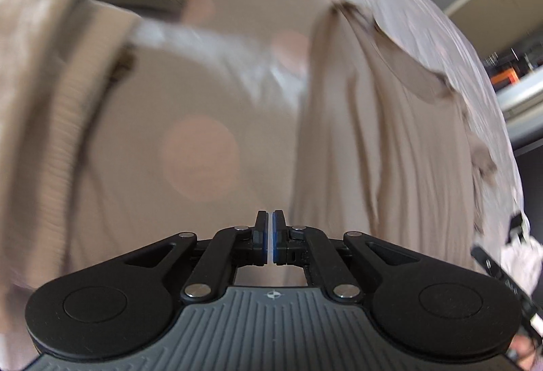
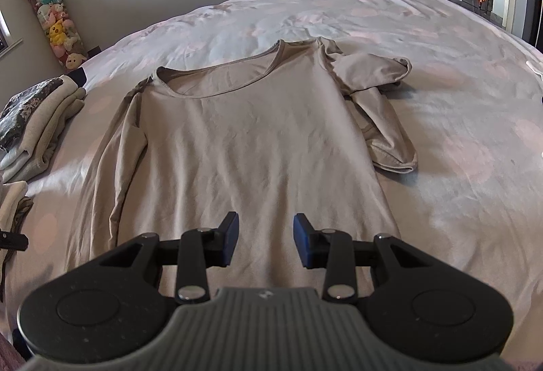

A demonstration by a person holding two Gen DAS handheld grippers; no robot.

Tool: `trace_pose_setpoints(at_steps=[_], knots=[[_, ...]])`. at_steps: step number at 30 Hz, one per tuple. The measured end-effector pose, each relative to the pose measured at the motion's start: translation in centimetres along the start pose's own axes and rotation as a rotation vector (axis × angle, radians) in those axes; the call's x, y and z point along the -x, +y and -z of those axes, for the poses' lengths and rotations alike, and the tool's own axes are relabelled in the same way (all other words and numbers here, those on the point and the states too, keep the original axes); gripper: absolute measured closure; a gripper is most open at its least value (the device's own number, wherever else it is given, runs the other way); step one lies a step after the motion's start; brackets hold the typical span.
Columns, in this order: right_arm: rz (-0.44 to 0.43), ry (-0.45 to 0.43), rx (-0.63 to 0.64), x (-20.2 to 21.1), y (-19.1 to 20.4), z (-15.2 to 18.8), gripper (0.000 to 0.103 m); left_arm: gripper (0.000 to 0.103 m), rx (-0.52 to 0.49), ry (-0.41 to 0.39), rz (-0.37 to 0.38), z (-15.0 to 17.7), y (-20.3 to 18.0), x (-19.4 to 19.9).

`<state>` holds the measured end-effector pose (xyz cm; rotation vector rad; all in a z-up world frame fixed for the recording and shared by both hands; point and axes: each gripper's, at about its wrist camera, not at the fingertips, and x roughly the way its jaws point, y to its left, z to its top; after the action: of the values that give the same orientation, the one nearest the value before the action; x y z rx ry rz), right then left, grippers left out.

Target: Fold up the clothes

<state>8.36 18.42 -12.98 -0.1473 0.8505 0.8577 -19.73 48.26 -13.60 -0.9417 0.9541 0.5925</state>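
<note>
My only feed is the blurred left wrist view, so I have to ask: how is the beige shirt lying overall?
Observer: The long-sleeved beige shirt lies flat, front up, on the dotted bedspread.
Operator: Are both sleeves laid out?
Observer: No. The sleeve on the picture's right is bunched and folded over itself; the other sleeve runs straight along the body.
Operator: Where is the right gripper?
Observer: The right gripper is over the shirt's lower part, jaws open, with nothing between them.
</note>
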Motion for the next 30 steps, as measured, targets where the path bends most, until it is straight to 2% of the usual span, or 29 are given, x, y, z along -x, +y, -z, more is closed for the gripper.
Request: trace_pose_setpoints(at_steps=[3, 6, 10, 13, 16, 22, 26, 30], knots=[[0.003, 0.001, 0.004, -0.1, 0.1, 0.0, 0.064, 0.091, -0.037, 0.093, -0.011, 0.6, -0.9, -1.6], [-0.001, -0.007, 0.000, 0.0, 0.0, 0.0, 0.064, 0.091, -0.072, 0.149, -0.018, 1.0, -1.8, -2.6], [-0.005, -0.007, -0.016, -0.1, -0.2, -0.1, 0.064, 0.091, -0.120, 0.217, 0.015, 1.8, -3.0, -3.7], [-0.010, -0.007, -0.021, -0.1, -0.3, -0.1, 0.064, 0.091, -0.169, 0.227, -0.012, 2.2, -4.1, -4.1], [-0.017, -0.008, -0.031, -0.1, -0.5, -0.1, 0.064, 0.091, -0.178, 0.226, -0.010, 2.3, -4.4, -3.9], [-0.025, -0.009, -0.042, -0.2, -0.6, -0.2, 0.064, 0.091, -0.167, 0.279, -0.069, 2.6, -4.1, -4.3], [-0.026, -0.010, -0.042, -0.2, -0.7, -0.2, 0.064, 0.091, -0.196, 0.313, -0.093, 2.9, -4.5, -4.7], [-0.025, -0.011, -0.042, -0.2, -0.7, -0.2, 0.064, 0.092, -0.206, 0.317, -0.108, 2.9, -4.5, -5.0]])
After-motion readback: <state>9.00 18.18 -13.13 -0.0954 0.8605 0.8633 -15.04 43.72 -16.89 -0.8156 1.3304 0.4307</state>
